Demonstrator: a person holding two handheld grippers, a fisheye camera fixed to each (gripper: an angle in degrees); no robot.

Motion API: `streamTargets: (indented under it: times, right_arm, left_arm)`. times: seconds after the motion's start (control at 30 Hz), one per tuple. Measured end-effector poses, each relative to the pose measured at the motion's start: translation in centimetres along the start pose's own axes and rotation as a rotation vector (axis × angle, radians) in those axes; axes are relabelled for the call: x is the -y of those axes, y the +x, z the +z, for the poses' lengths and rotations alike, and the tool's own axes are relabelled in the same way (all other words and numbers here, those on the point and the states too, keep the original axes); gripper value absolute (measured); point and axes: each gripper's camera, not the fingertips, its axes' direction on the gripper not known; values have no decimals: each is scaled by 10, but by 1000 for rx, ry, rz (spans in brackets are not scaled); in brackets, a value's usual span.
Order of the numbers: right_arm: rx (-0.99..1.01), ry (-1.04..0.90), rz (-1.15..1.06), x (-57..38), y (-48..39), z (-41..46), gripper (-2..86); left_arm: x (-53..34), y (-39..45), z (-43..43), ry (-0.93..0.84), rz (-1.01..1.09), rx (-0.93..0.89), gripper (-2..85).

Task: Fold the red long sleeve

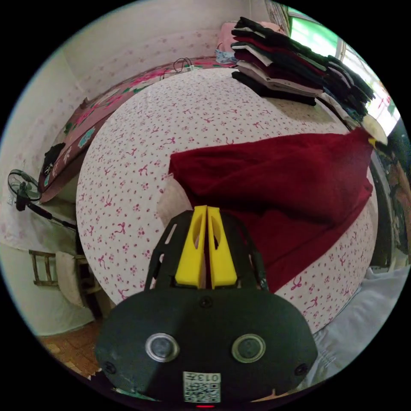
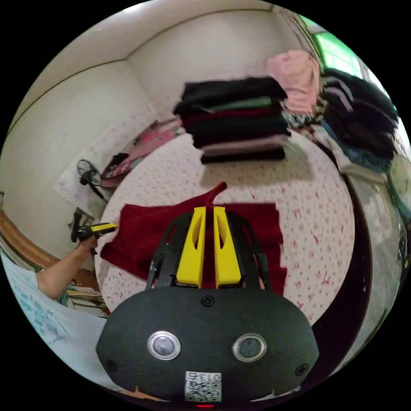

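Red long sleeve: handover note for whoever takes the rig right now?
Left gripper: jaws together, pinching the red long sleeve at one edge.
Right gripper: jaws together, a pinch of the red cloth rising between the tips.
Garment lies on the flowered bed cover, partly doubled over, lifted between both grips.
Left: lay the fold flat, finish, possibly add to the folded stack.

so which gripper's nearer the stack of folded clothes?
Right, as far as I can tell. The right gripper grips the red long sleeve edge facing the stack of folded clothes; the left gripper is at the garment's far corner.
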Motion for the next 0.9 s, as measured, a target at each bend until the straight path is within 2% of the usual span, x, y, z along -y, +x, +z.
streamTargets:
  times: [0.03, 0.1, 0.17, 0.27, 0.33, 0.4, 0.47, 0.5, 0.63, 0.7, 0.8, 0.9]
  right_arm:
    - [-20, -65, 31, -8, 6, 16, 27]
    - [-31, -61, 41, -16, 6, 21, 28]
    - [-36, -13, 21, -16, -4, 10, 28]
    - [-98, 148, -157, -12, -40, -24, 28]
    - [-172, 217, -222, -10, -58, -37, 28]
    - [-183, 180, -189, -7, -57, -28, 28]
    - [-201, 39, -128, -5, -48, -4, 30]
    - [-199, -59, -106, -7, -45, 12, 31]
    - [-186, -36, -123, -9, -62, -5, 30]
    - [-227, 40, -140, -9, -77, -24, 22]
    - [-251, 108, -266, -6, -120, -34, 12]
    - [-337, 57, -421, -2, -165, -2, 5]
  left_arm:
    - [0, 3, -2, 5, -2, 13, -4]
    - [1, 21, -15, 60, 37, 31, -4]
    - [3, 42, -27, 118, 104, 79, -4]
    - [8, 78, -39, 221, 204, 111, -4]
    - [16, 94, -30, 181, 242, 121, -3]
    - [26, 105, -6, 78, 253, 99, -3]
    - [29, 105, 11, 4, 250, 71, -3]
    - [27, 104, 8, 32, 241, 58, -3]
    - [22, 97, -8, 53, 209, 69, -4]
    - [14, 98, -29, 143, 194, 82, -3]
    - [13, 124, -40, 206, 279, 60, -3]
    - [18, 156, -25, 161, 345, 162, -3]
